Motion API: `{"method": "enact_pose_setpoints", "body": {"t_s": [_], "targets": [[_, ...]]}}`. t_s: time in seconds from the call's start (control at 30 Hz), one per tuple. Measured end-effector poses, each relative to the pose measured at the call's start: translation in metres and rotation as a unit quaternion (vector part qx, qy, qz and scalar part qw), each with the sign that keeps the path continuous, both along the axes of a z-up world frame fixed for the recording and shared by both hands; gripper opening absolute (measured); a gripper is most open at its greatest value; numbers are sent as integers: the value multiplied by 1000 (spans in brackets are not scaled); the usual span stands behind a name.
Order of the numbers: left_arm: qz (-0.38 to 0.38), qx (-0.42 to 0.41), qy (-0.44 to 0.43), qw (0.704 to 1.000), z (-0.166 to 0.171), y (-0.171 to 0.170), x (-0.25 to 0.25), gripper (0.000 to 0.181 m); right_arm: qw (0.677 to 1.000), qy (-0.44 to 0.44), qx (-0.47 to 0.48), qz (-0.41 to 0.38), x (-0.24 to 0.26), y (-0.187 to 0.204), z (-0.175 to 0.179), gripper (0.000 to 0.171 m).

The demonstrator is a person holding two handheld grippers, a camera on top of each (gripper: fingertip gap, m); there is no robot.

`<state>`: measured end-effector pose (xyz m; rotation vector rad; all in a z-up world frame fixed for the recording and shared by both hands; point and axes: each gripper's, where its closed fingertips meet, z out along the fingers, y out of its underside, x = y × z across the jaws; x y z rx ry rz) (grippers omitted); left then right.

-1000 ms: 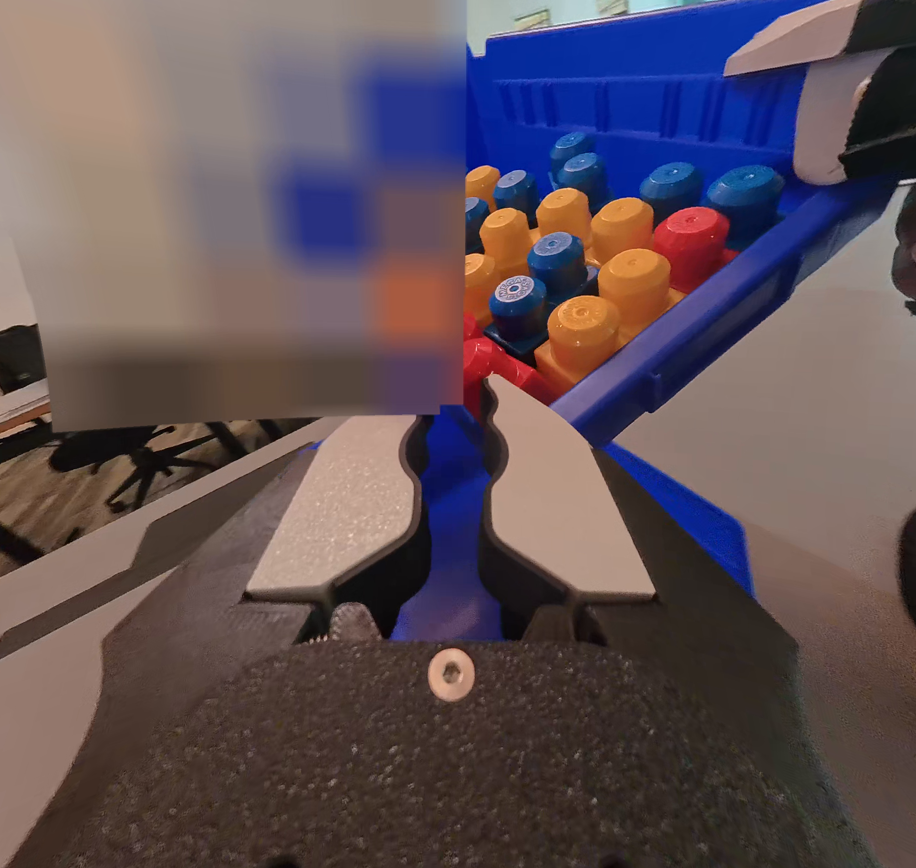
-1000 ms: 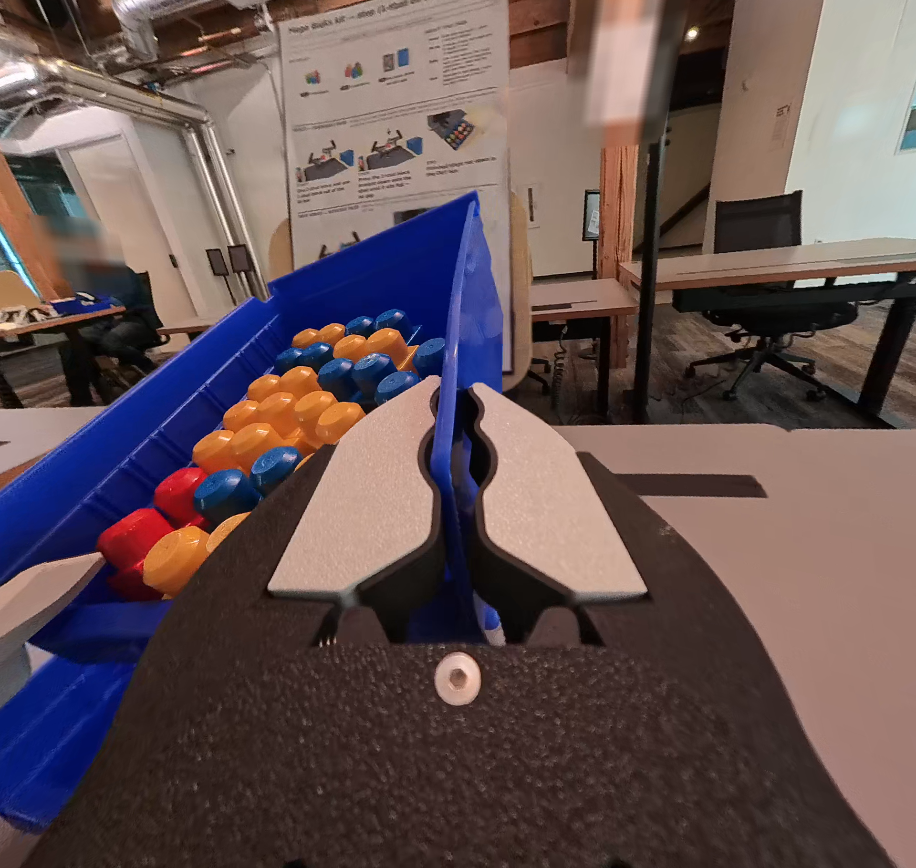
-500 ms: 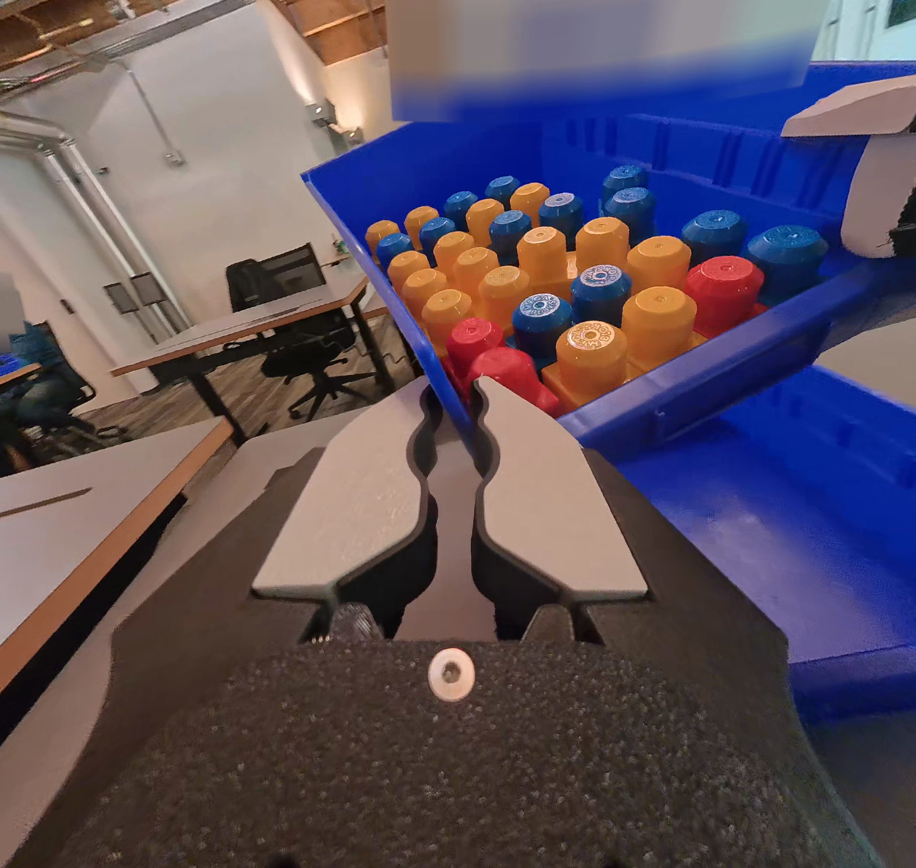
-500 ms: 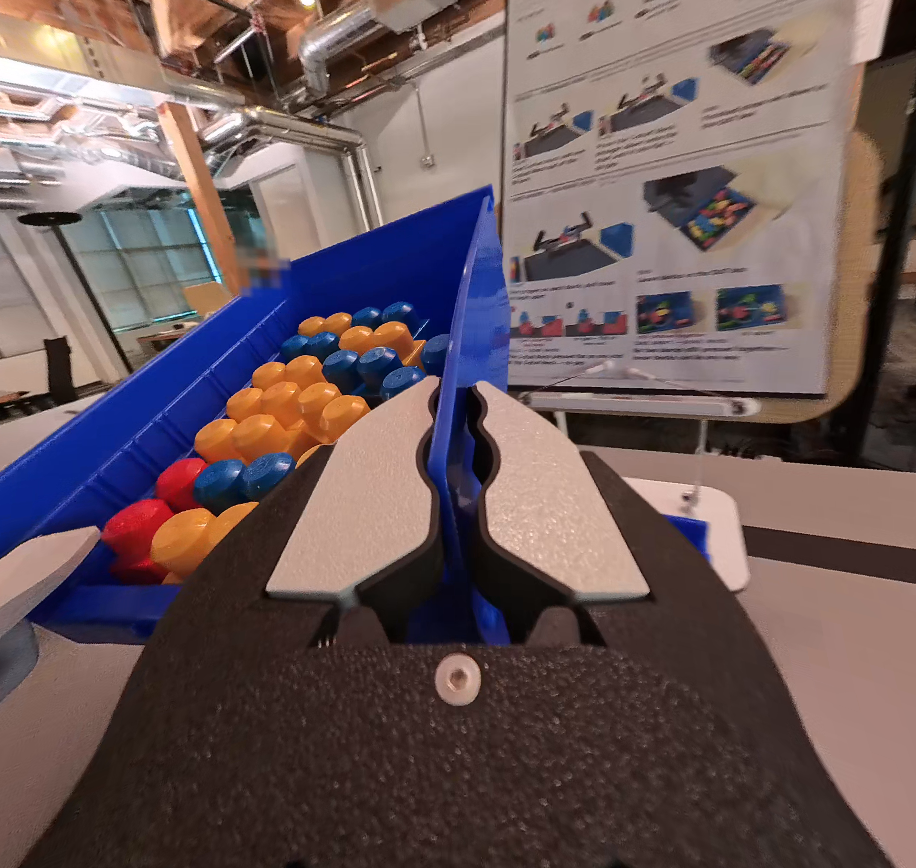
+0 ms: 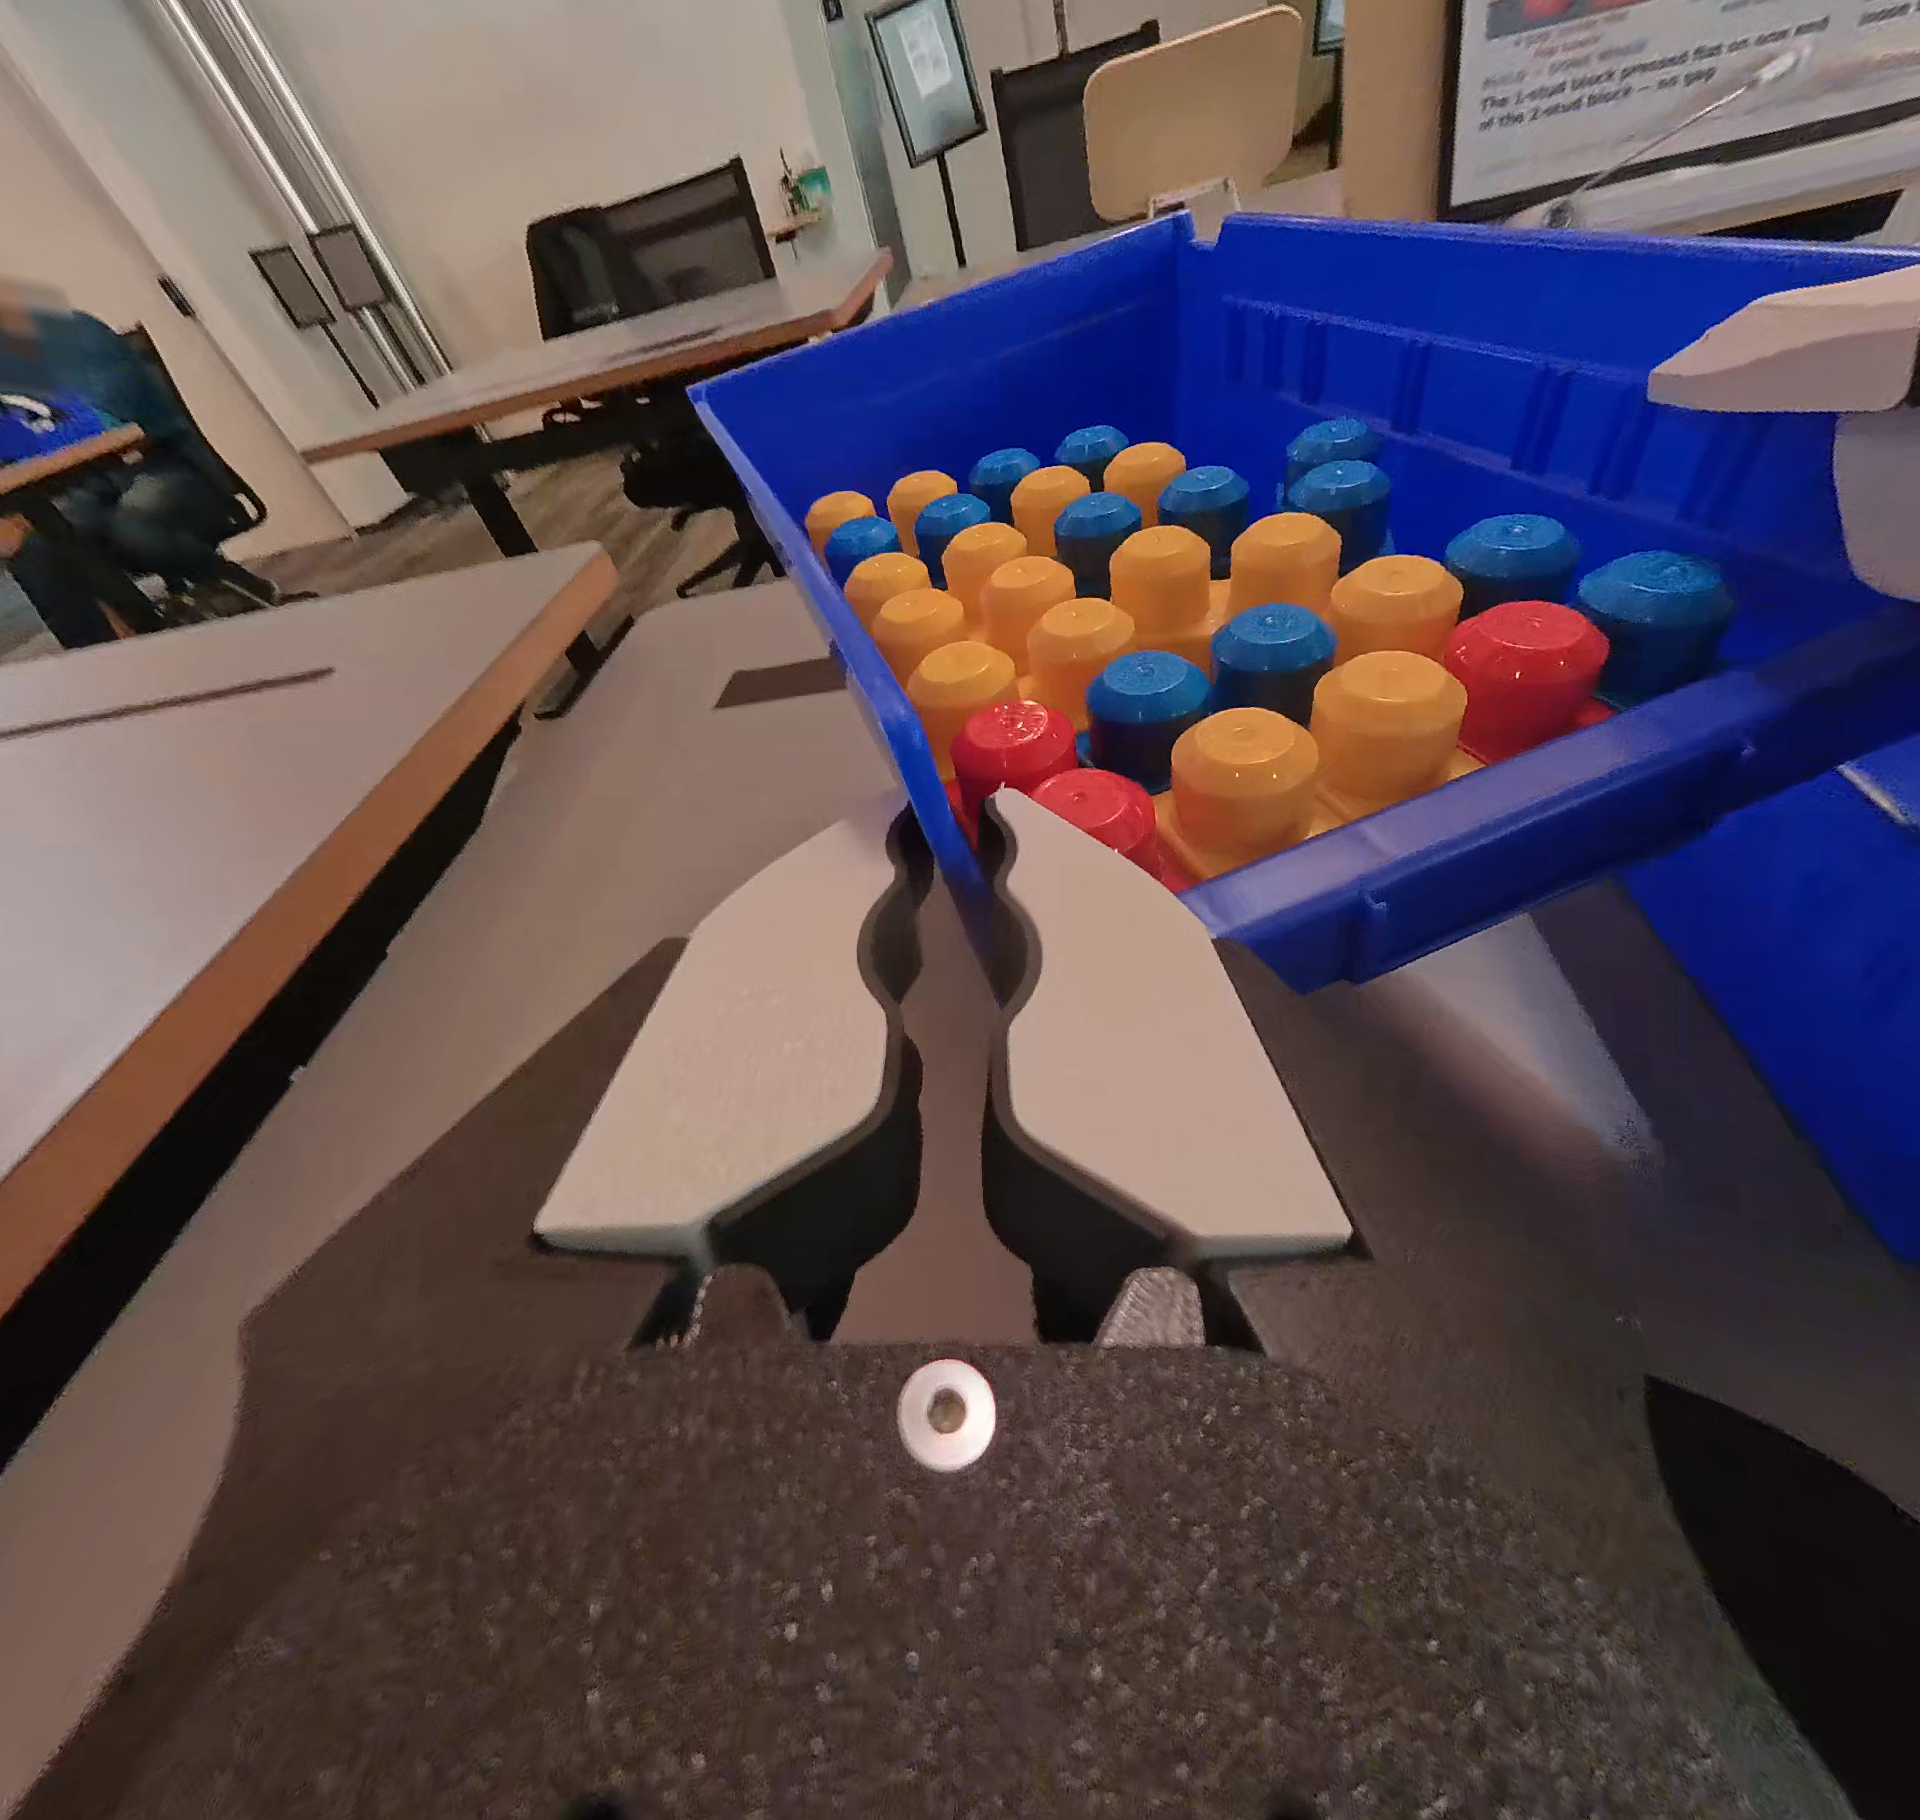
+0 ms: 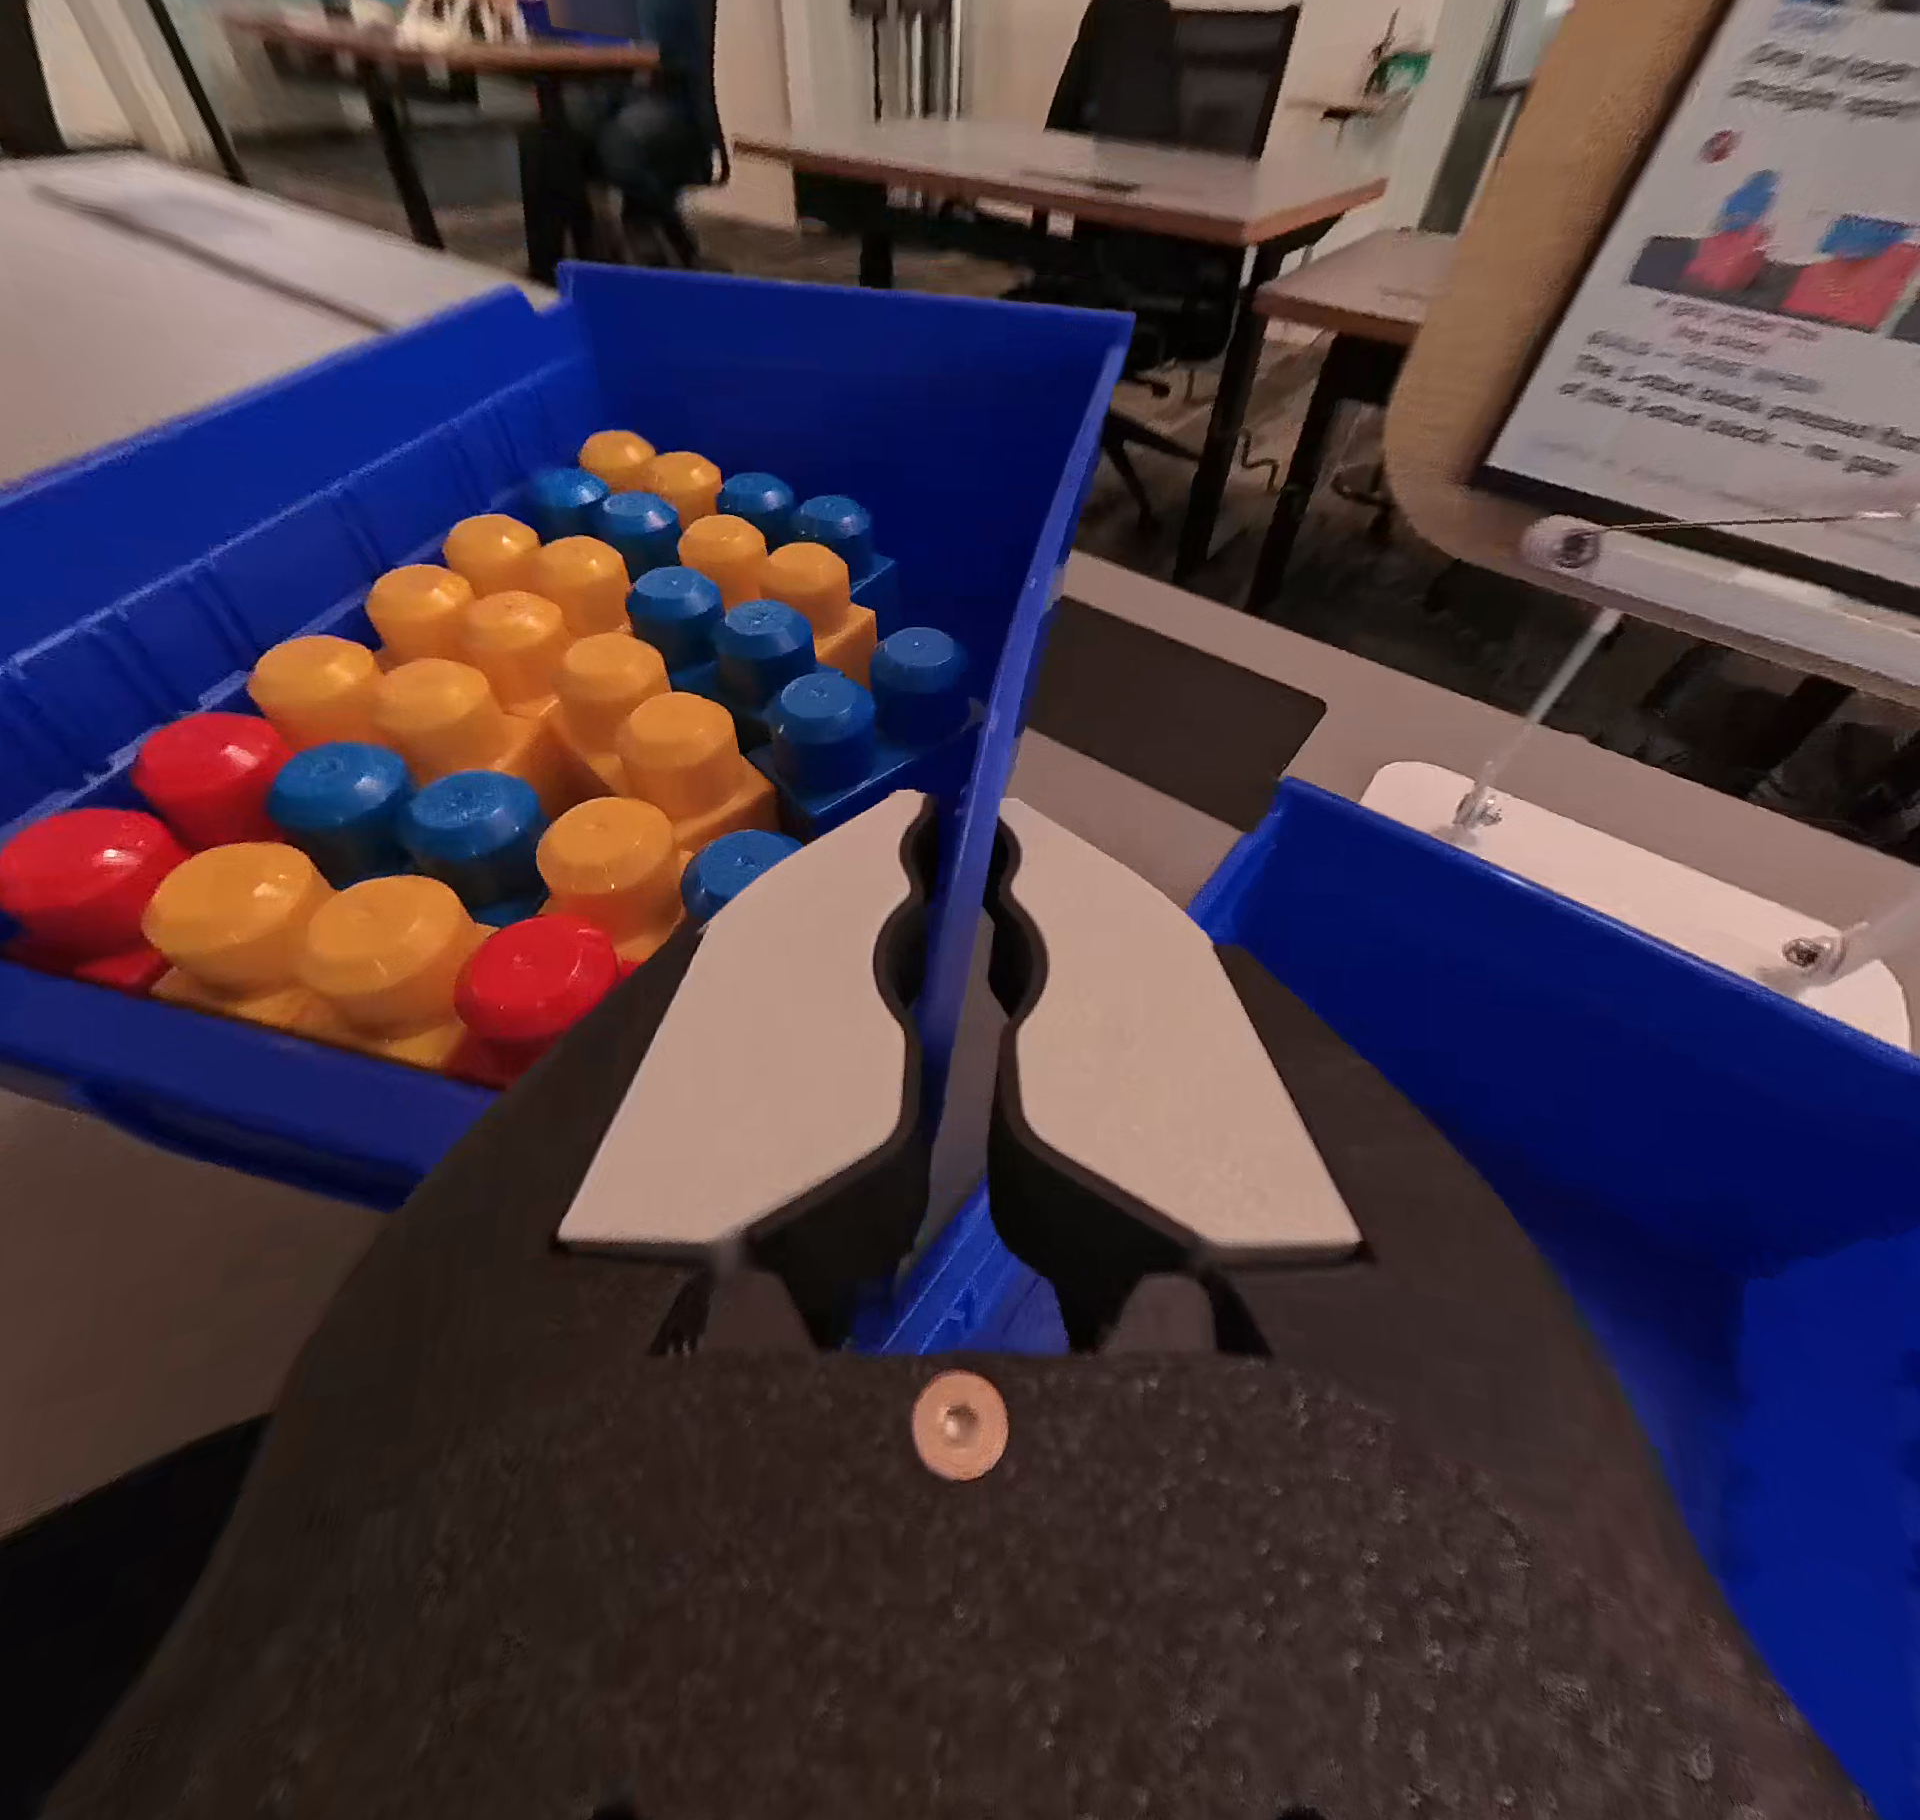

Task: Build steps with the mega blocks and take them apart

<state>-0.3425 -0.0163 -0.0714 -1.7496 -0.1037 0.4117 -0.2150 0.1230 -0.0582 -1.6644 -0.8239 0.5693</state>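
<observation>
Both grippers carry the blue bin [image 5: 1475,357] together, lifted off the grey worktop [image 5: 644,814] and tilted. The left gripper [image 5: 951,825] has its fingers clamped on the bin's left side wall, near the front corner. The right gripper [image 6: 961,825] has its fingers clamped on the right side wall, the thin wall running straight between them.

The mega blocks [image 5: 1226,627] sit inside the bin, packed studs up: mostly orange & blue, a few red ones near the low front lip, at approx. 6 o'clock of the pile in the right wrist view. A second blue bin [image 6: 1558,1022] stands just beside, at 3 o'clock of the right gripper.

The step in hand, I judge, is to bring or tip the bin so the blocks come out for building. To do it well: keep both grips firm w/ equal height, turn both wrists at the same rate, so the thin walls do not twist or slip. Tip slowly; the front lip is low, so blocks can spill early.

The bin's long axis runs from 6 to 12 o'clock in the right wrist view, the open low front pointing to the holder.
</observation>
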Motion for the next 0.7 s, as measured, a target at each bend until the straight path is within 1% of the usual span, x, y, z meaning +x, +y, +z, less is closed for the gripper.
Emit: {"method": "enact_pose_setpoints", "body": {"t_s": [0.13,0.3,0.5,0.7], "targets": [[-3,-11,-20,1000,-14,0,-14,9,994,-102,-2,27,-16,-3,-17,15],[-2,-23,-44,999,-34,1,-24,8,985,-161,-29,49,-24,-7,-37,22],[8,-30,-63,998,-55,2,-33,7,976,-195,-66,78,-27,-16,-65,34],[40,-16,-81,996,-62,2,-49,5,968,-215,-74,109,-29,-31,-74,45]]}}
